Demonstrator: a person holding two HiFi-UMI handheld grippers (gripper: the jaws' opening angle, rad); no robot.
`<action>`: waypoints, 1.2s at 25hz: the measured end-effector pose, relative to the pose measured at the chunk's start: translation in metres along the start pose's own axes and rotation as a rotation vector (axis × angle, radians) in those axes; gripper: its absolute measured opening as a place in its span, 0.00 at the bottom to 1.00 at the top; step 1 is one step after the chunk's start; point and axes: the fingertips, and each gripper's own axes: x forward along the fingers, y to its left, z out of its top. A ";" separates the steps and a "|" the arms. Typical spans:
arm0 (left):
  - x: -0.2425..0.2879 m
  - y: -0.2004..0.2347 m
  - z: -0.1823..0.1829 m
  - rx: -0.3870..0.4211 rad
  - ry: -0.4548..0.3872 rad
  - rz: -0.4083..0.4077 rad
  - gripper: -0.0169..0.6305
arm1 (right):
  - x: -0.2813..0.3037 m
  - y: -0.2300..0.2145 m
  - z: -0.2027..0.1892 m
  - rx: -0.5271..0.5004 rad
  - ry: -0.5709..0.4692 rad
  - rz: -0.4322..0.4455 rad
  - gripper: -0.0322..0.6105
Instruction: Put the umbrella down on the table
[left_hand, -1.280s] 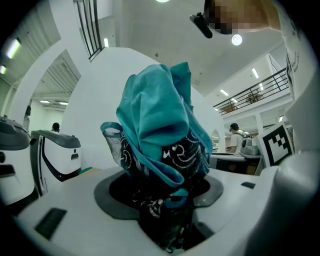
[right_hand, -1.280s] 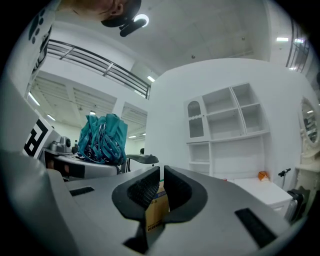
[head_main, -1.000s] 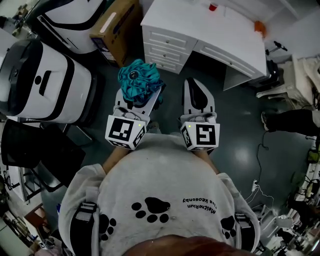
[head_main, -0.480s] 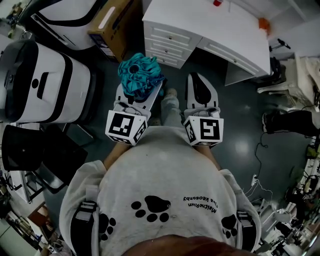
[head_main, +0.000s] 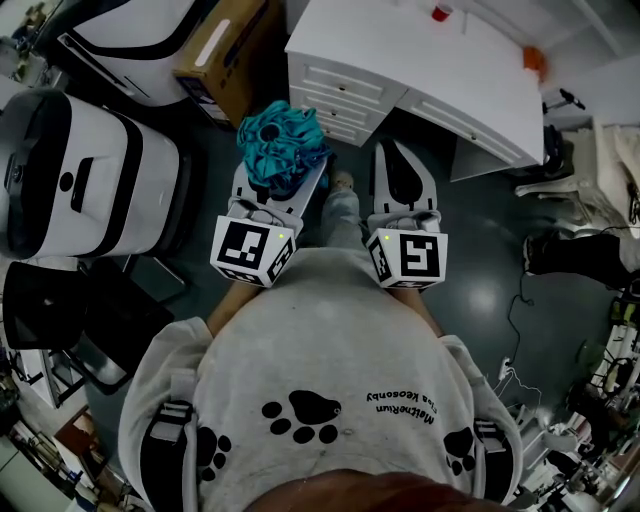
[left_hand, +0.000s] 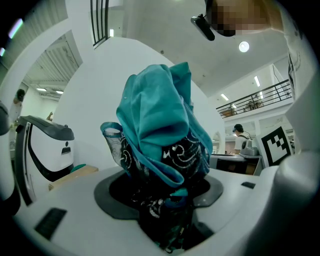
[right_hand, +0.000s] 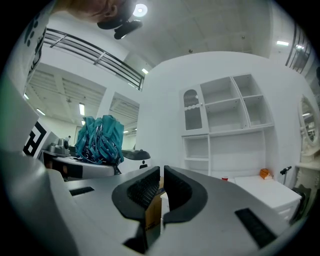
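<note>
A folded teal umbrella (head_main: 280, 145) with black patterned fabric stands bunched up between the jaws of my left gripper (head_main: 285, 172), which is shut on it. In the left gripper view the umbrella (left_hand: 160, 135) fills the middle, its lower end wedged between the pads of that gripper (left_hand: 166, 196). My right gripper (head_main: 398, 160) is held level beside it, shut with nothing between its jaws (right_hand: 161, 187). From the right gripper view the umbrella (right_hand: 100, 140) shows at the left. The white table (head_main: 420, 60), a desk with drawers, lies just ahead of both grippers.
A small red thing (head_main: 441, 13) and an orange thing (head_main: 535, 60) sit on the table's far part. A cardboard box (head_main: 225, 55) leans left of the drawers (head_main: 340, 95). Large white machines (head_main: 90, 170) and a black chair (head_main: 60, 300) crowd the left. White shelves (right_hand: 227, 130) rise behind the table.
Both grippers have moved forward toward the white table, which now sits closer in the head view. The left grip on the umbrella and the shut right jaws are unchanged.
</note>
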 end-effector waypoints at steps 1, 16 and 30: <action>0.007 0.003 0.000 -0.001 0.000 0.001 0.42 | 0.007 -0.004 0.000 0.000 0.000 0.002 0.13; 0.158 0.096 0.008 -0.056 0.018 0.071 0.42 | 0.184 -0.074 -0.005 -0.016 0.047 0.094 0.13; 0.311 0.151 0.016 -0.075 0.066 0.134 0.42 | 0.329 -0.168 -0.012 0.015 0.094 0.181 0.13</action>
